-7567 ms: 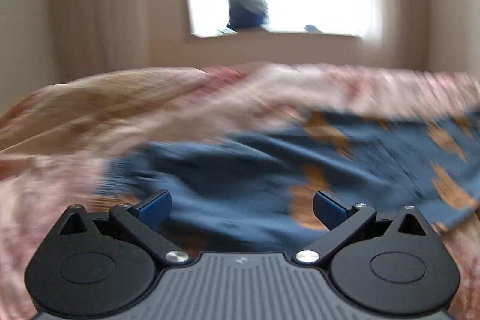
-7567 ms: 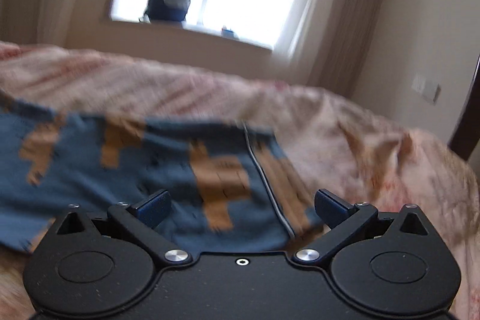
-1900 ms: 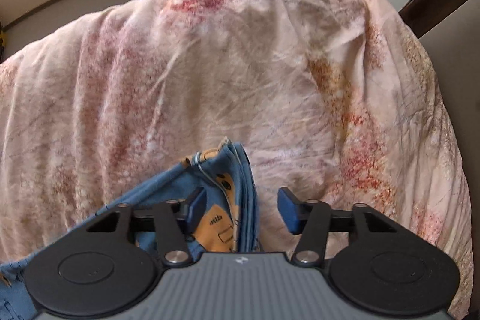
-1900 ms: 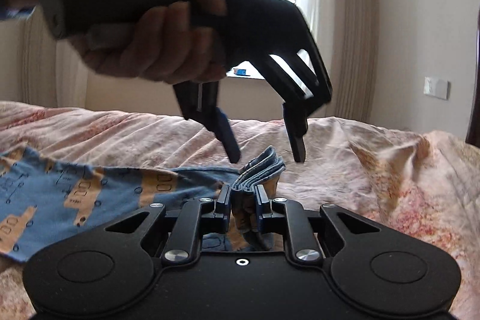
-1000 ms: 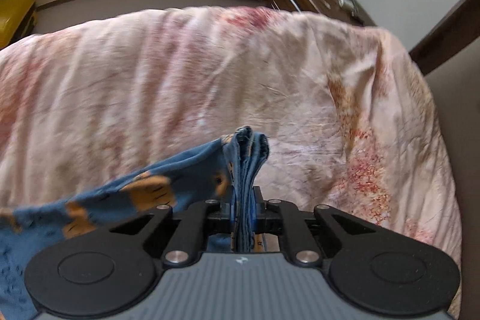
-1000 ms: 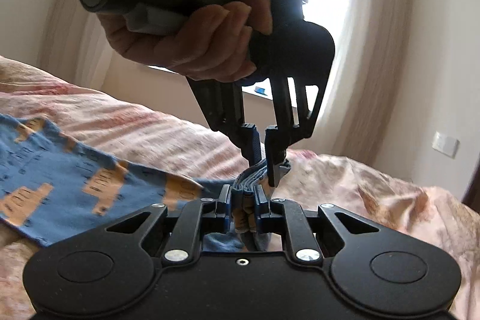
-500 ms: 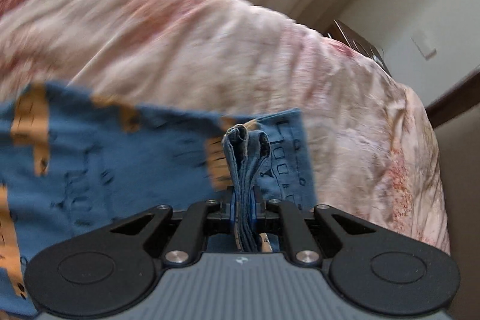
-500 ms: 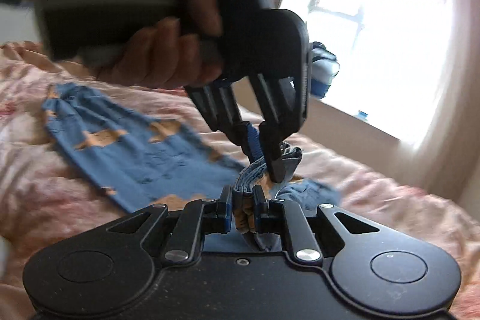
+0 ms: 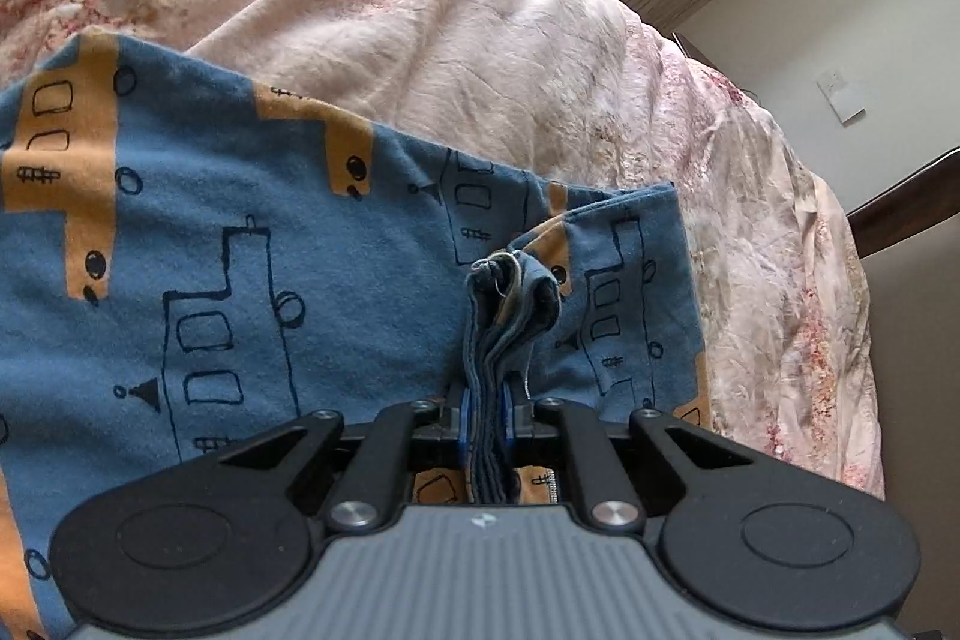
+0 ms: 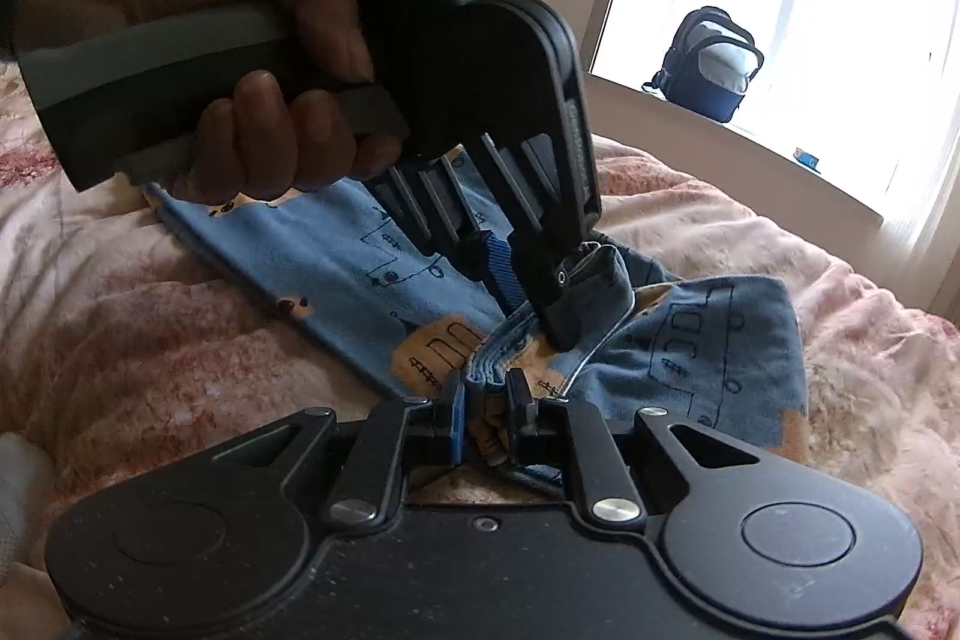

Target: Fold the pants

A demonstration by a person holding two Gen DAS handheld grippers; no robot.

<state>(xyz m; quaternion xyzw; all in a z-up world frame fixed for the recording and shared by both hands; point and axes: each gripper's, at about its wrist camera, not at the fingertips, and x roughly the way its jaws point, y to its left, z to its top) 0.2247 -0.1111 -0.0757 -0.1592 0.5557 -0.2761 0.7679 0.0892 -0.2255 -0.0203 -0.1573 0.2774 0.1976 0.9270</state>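
The blue pants [image 9: 252,244] with orange train prints lie on the bed, doubled over themselves. My left gripper [image 9: 485,418] is shut on a bunched stack of the pants' edge layers, held just above the spread fabric. In the right wrist view the pants [image 10: 708,340] lie ahead, and my right gripper [image 10: 487,409] is shut on the same bunched edge. The left gripper [image 10: 534,304], held in a hand, pinches that edge right beyond the right one.
The pink floral bedspread [image 9: 456,10] covers the bed, and it also shows in the right wrist view [image 10: 138,334]. A dark backpack [image 10: 711,64] sits on the window sill. The bed's far right side drops toward a dark wooden frame [image 9: 900,214].
Both grippers, still shut on the bunched edge, have carried it over the spread pants. The fabric now lies doubled beneath them, and the cameras have tilted down toward the bed.
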